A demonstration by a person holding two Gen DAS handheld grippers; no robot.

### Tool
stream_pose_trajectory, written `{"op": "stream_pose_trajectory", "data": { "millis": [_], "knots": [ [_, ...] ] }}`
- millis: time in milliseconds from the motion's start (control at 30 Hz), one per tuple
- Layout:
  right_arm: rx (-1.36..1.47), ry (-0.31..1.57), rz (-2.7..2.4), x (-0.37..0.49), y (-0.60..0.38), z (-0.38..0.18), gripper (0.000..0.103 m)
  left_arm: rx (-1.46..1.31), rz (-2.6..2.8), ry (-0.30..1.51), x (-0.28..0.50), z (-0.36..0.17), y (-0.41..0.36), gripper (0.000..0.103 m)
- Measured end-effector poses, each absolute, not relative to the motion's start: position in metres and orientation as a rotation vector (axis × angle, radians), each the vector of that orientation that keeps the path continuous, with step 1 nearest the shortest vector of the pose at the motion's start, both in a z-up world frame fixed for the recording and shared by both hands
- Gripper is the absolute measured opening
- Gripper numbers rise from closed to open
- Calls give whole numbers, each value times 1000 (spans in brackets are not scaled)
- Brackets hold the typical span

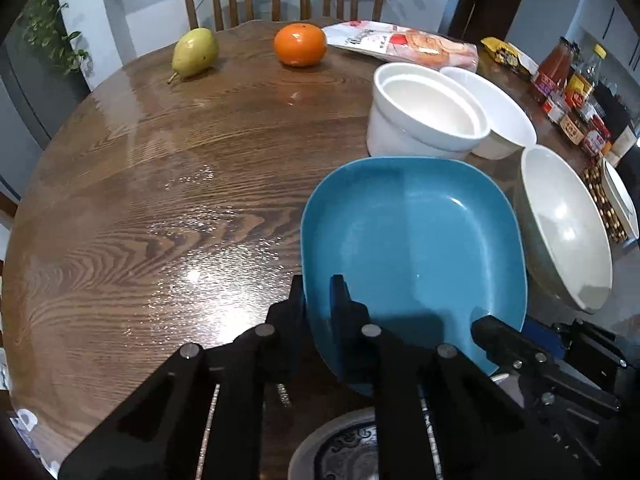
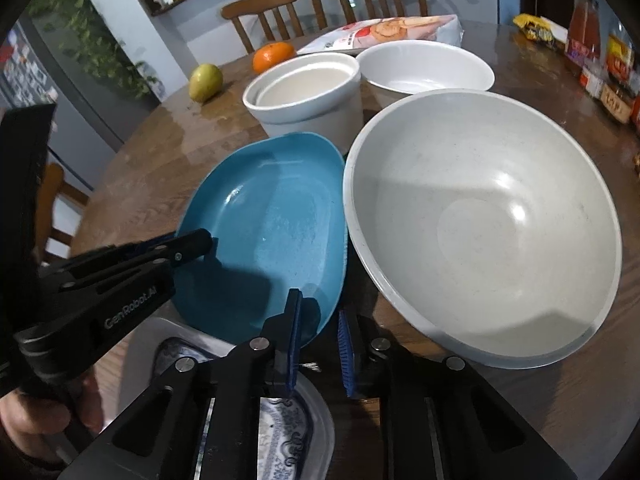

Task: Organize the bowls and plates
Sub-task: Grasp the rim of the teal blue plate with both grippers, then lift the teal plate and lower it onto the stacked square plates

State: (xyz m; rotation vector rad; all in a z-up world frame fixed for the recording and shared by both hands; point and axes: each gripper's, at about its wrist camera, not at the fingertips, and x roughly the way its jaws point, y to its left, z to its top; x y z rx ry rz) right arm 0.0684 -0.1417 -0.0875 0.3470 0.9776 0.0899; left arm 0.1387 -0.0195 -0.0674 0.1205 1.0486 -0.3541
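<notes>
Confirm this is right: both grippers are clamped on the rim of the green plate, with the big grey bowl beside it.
Wrong colour: the plate is blue, as the left wrist view shows. Left gripper, right gripper and grey bowl stand as stated.

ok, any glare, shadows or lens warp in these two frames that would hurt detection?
Left wrist view: bright specular glare on the wooden table, gripper shadow across the near part of the blue plate, strong fisheye bending at the dark edges. Right wrist view: highlight and a hard-edged shadow inside the large grey bowl, shadow on the blue plate, chairs curved by the lens; focus is sharp.
</notes>
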Motion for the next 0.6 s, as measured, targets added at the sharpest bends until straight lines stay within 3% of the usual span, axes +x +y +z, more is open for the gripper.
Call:
{"op": "stream_pose_trajectory", "data": {
  "millis": [233, 600],
  "knots": [
    [376, 953, 153, 68, -137, -76, 11, 110, -324, 955, 129, -39, -7, 9],
    [457, 930, 292, 49, -137, -46, 11, 106, -304, 891, 99, -7, 13, 9]
  ]
}}
